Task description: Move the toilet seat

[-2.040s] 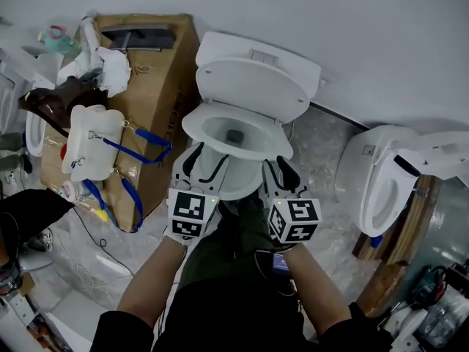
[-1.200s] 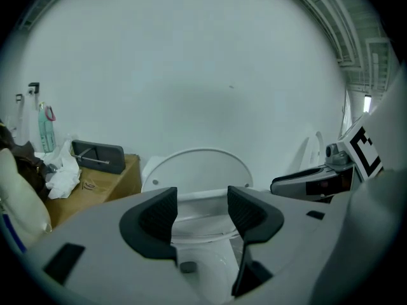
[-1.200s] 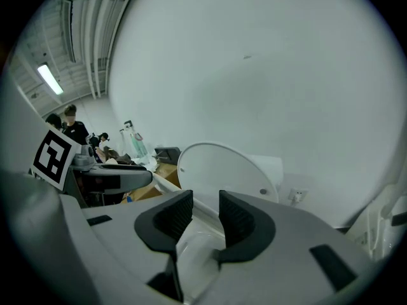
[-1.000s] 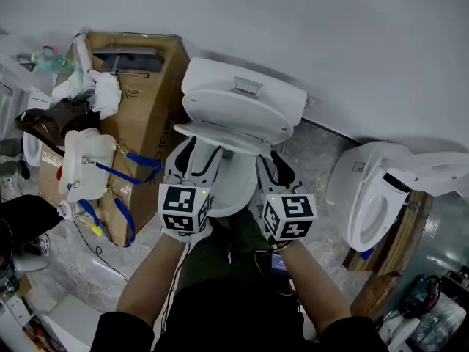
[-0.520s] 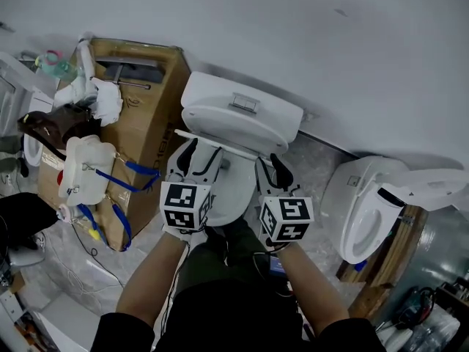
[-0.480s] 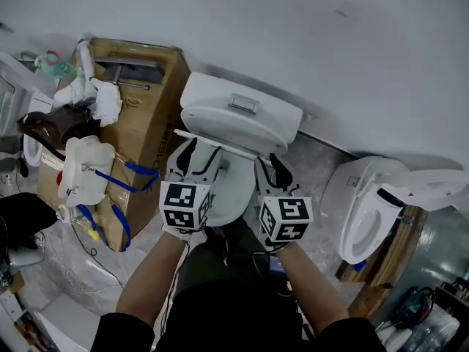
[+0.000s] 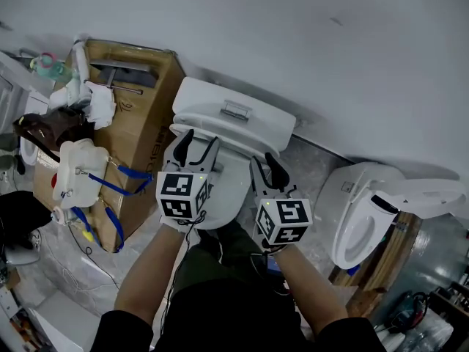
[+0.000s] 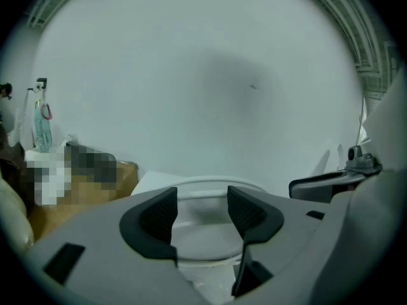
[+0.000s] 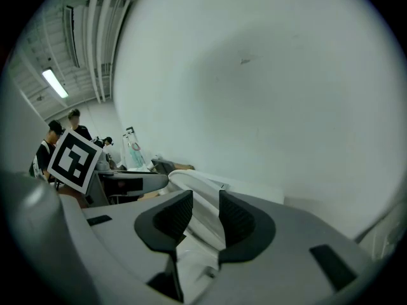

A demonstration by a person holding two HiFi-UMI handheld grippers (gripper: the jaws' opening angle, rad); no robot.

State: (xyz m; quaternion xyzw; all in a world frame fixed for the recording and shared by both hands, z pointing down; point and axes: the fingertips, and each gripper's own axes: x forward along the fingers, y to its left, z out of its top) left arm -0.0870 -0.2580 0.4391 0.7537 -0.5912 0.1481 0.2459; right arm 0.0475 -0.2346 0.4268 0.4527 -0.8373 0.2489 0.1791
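The white toilet (image 7: 233,113) stands against the wall. Its seat (image 7: 224,139) is tilted up steeply and shows almost edge-on just below the tank. Under it is the bowl (image 7: 229,191). My right gripper (image 7: 265,169) is at the seat's right front edge. In the right gripper view the seat's rim (image 9: 194,194) runs between the jaws of the right gripper (image 9: 205,216), and the pads close on it. My left gripper (image 7: 196,145) is at the left front edge. In the left gripper view that gripper (image 8: 202,210) has its jaws apart, and the seat's curved rim (image 8: 202,190) spans the gap.
A cardboard box (image 7: 143,97) stands to the left of the toilet, with a white container (image 7: 73,171), blue straps and clutter on it. A second toilet (image 7: 357,210) lies to the right, next to wooden boards. The person's dark trouser legs are in front of the bowl.
The seat has swung up from lying on the bowl to nearly upright by the tank. Both grippers have risen and moved toward the tank with it.
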